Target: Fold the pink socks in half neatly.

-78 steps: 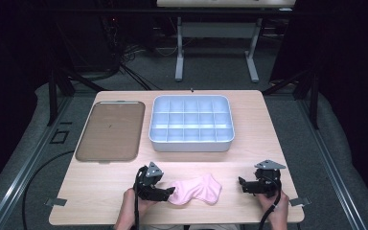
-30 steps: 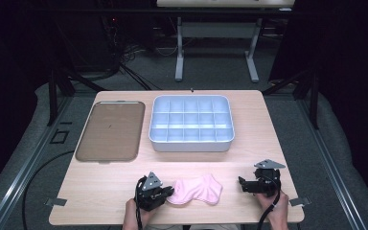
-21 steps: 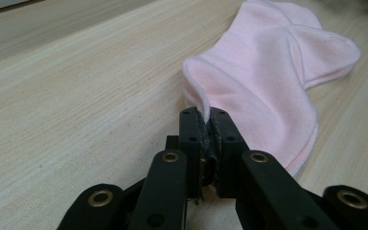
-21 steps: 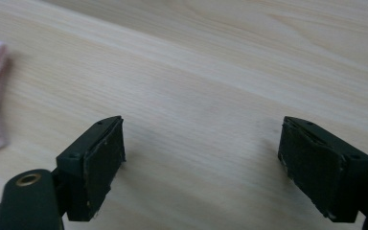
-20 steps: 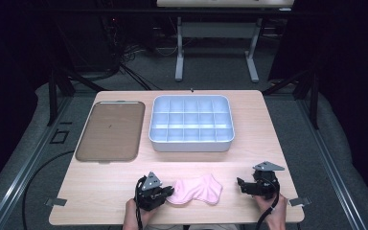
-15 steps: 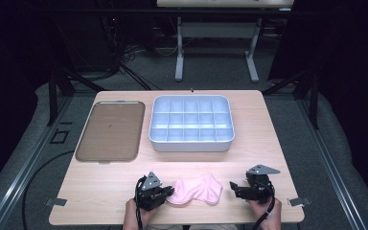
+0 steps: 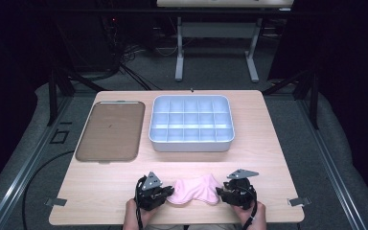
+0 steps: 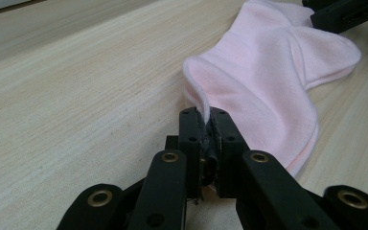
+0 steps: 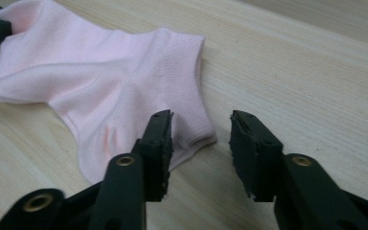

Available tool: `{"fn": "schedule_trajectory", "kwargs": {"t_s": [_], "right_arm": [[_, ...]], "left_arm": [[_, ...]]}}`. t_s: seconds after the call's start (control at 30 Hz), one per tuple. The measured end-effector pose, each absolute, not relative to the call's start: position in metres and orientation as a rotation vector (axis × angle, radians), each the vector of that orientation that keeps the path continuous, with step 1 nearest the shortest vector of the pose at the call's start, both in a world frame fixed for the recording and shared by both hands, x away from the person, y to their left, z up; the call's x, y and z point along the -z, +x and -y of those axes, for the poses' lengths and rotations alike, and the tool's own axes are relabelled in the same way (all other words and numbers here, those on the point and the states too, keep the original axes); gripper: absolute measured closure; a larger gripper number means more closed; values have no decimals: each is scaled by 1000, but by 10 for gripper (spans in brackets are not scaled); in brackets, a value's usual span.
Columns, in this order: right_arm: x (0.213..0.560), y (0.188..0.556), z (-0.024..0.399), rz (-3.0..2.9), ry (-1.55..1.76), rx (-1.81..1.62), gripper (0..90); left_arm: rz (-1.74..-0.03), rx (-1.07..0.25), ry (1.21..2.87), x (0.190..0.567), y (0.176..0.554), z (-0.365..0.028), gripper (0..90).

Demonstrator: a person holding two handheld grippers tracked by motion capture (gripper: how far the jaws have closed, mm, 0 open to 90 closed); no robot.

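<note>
A pink sock (image 7: pixel 194 190) lies flat near the table's front edge, between the two grippers. My left gripper (image 7: pixel 161 193) is shut on the sock's (image 8: pixel 268 76) left end; a fold of fabric is pinched between its jaws (image 8: pixel 206 117). My right gripper (image 7: pixel 224 190) stands open at the sock's right end. In the right gripper view its gap (image 9: pixel 200 139) straddles the corner of the sock's cuff (image 9: pixel 187 96), one jaw resting over the fabric and the other on bare wood.
A pale blue divided tray (image 7: pixel 191 143) with several compartments sits at the table's middle back. A brown flat tray (image 7: pixel 109 130) lies to its left. The wooden table (image 7: pixel 258 153) ends just behind my hands.
My right gripper has slid left up to the sock's cuff. The left gripper has drawn slightly toward the front edge, still holding the sock.
</note>
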State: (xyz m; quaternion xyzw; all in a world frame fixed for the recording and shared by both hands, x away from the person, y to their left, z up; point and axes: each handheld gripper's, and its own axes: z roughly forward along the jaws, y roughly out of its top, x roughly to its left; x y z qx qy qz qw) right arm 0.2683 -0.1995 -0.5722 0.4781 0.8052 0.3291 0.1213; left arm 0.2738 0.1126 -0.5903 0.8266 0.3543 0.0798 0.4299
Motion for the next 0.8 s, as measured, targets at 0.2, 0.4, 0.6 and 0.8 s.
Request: {"fn": "schedule_trajectory", "kwargs": {"t_s": [0.2, 0.4, 0.6, 0.8], "right_arm": [[572, 264, 192, -2356, 1335, -910, 687], [571, 267, 191, -2389, 1336, -915, 760], [573, 266, 192, -2377, 1350, -949, 816], [571, 266, 190, -2391, 1355, -940, 836]], "left_arm": [[-871, -229, 2075, 590, 272, -112, 843], [-873, -220, 2072, 590, 273, -112, 843], [-875, -219, 2071, 590, 273, -112, 843], [-874, -230, 2075, 590, 272, -111, 843]]}}
